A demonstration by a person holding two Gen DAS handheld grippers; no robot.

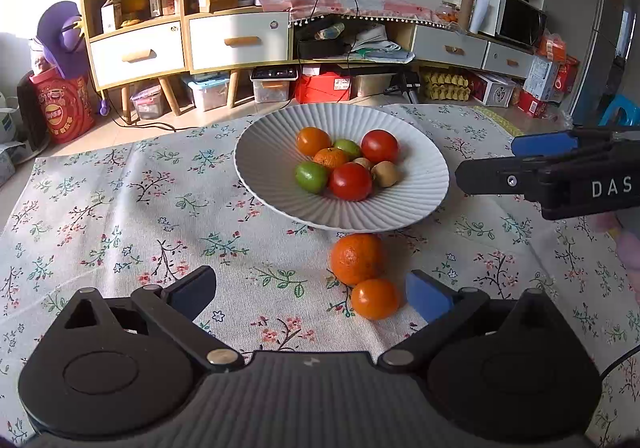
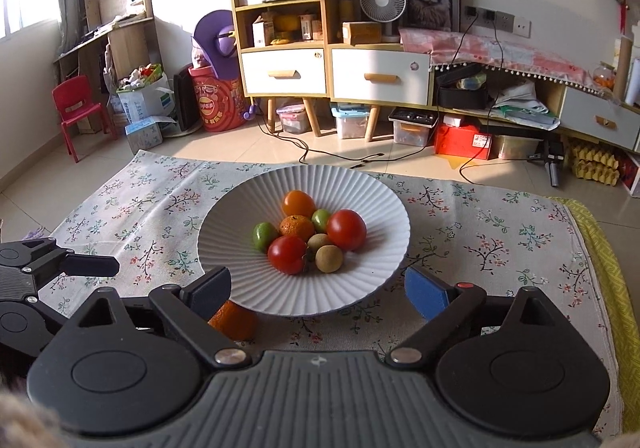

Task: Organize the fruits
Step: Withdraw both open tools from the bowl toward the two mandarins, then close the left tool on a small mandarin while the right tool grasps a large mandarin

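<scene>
A white ribbed plate on the flowered cloth holds two red tomatoes, oranges, green fruits and small brown fruits. Two oranges lie on the cloth in front of it: a larger one against the plate's rim and a smaller one. My left gripper is open, and the smaller orange sits just inside its blue right pad without being pressed. My right gripper is open in front of the plate's near rim, holding nothing. It also shows at the right edge of the left wrist view as the right gripper.
The larger orange peeks out under the plate's rim beside my right gripper's left finger. A finger of the left gripper reaches in from the left. Beyond the cloth's far edge are floor, cabinets and storage boxes.
</scene>
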